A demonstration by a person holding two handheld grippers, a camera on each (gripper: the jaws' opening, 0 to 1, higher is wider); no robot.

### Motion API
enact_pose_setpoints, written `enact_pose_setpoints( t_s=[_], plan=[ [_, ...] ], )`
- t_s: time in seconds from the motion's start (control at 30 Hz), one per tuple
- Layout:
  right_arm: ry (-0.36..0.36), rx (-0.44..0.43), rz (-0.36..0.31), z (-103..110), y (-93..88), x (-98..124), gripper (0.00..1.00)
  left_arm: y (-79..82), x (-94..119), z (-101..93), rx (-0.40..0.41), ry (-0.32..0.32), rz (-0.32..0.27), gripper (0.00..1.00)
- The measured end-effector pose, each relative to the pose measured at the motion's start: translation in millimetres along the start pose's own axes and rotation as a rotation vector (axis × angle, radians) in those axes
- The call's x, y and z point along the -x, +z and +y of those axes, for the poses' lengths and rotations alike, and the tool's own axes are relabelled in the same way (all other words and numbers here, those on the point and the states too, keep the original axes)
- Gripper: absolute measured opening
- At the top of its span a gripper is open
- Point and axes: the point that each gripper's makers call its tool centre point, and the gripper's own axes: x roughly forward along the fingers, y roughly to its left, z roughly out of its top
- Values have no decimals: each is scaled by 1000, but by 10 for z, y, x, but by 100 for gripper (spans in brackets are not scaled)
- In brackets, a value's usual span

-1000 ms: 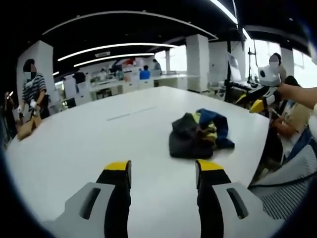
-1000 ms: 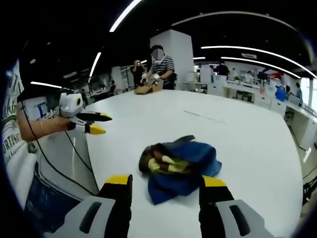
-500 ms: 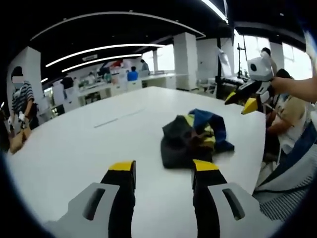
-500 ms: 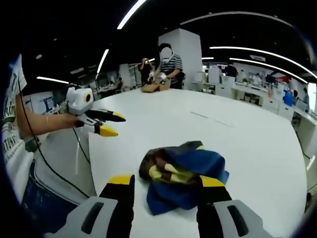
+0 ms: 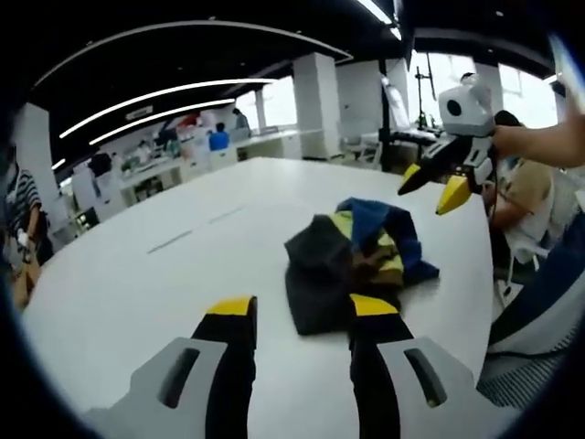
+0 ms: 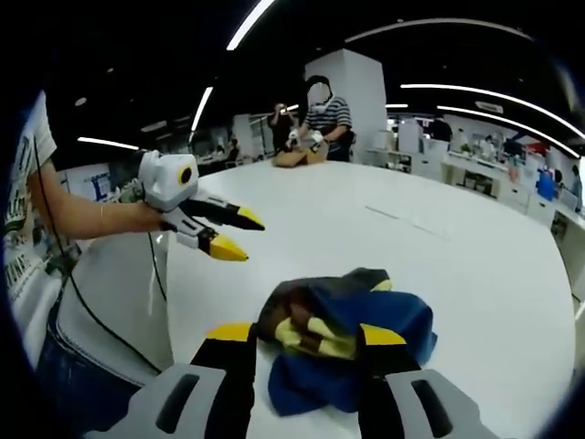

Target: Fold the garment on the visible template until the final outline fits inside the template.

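Open-plan lab — white pillars (image 5: 315, 102), strip lights (image 6: 462, 91), workbenches (image 5: 228, 151).

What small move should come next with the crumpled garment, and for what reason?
Probably lower the right gripper onto the near edge of the garment and pinch it. The garment lies bunched on the white table, unfolded, and both open grippers, with the left gripper beside it, hold nothing.

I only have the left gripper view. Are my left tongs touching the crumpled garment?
Observer: No. In the right gripper view the left tongs hang open in the air, apart from the garment.
Operator: What does the garment's other side look like?
Observer: Mostly blue cloth, bunched over brown and yellow folds, on the white table.
Operator: And the right tongs?
Observer: The right tongs are open and aimed straight at that blue side.
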Motion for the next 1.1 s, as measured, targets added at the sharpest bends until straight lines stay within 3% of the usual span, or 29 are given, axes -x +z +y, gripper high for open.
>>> enact_pose_setpoints(
  t_s=[0.73,1.1],
  plan=[
    [40,53,65,-85,-34,-445,28,-152,-730,9,-133,-149,90,29],
    [56,72,86,-134,-58,-627,21,-140,-994,-70,-190,-214,80,23]
  ],
)
